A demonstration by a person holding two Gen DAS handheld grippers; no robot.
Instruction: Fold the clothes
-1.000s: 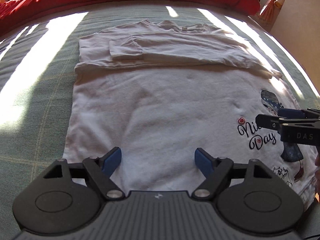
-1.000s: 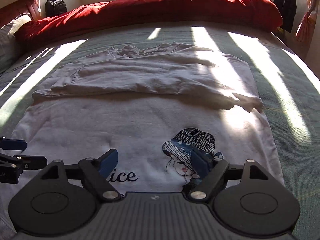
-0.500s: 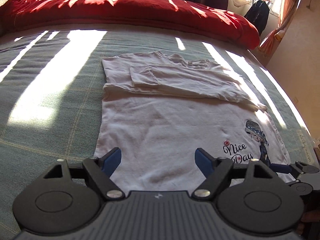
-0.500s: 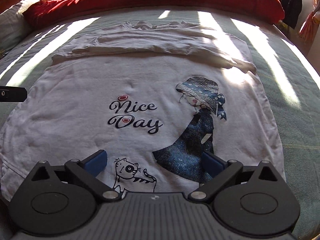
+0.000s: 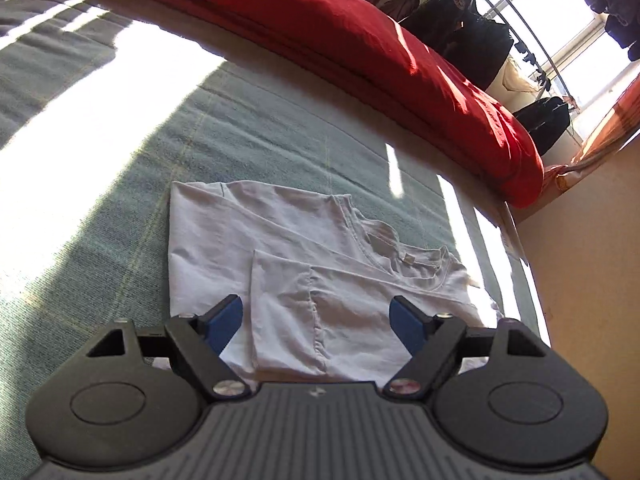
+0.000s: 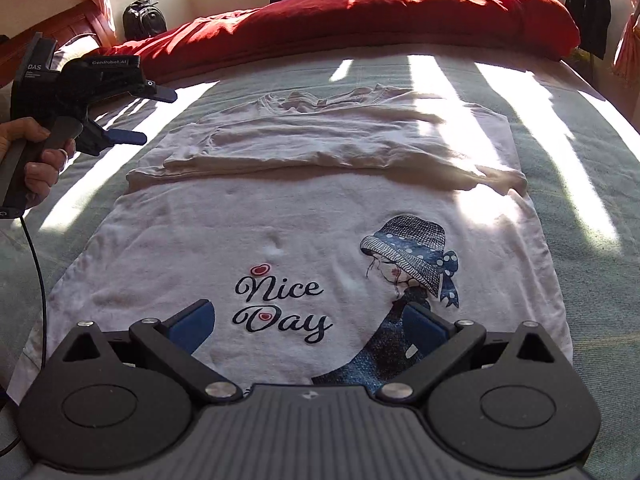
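**Folding a white tee: sleeves in, hem next**

Lying flat on the grey-green bedspread [image 6: 592,184], the white cotton T-shirt with the "Nice Day" print and hatted-girl picture [image 6: 304,248] spreads straight ahead of the right tongs [image 6: 310,322], hem nearest them, collar farthest. Both sleeves are folded across the chest in a rumpled band; the lower body is mostly smooth, with one small pucker above the lettering.

By my reading, the sleeve fold is done and the lengthwise fold comes next: each tong should take a hem corner and carry it up toward the collar.

Right tongs hover spread wide over the print, holding nothing. Left tongs [image 5: 316,322] are likewise parted and empty, raised above the shirt's left shoulder; whether they clear the cloth fully is hard to judge. Beyond both lies the rolled red duvet [image 6: 360,20].
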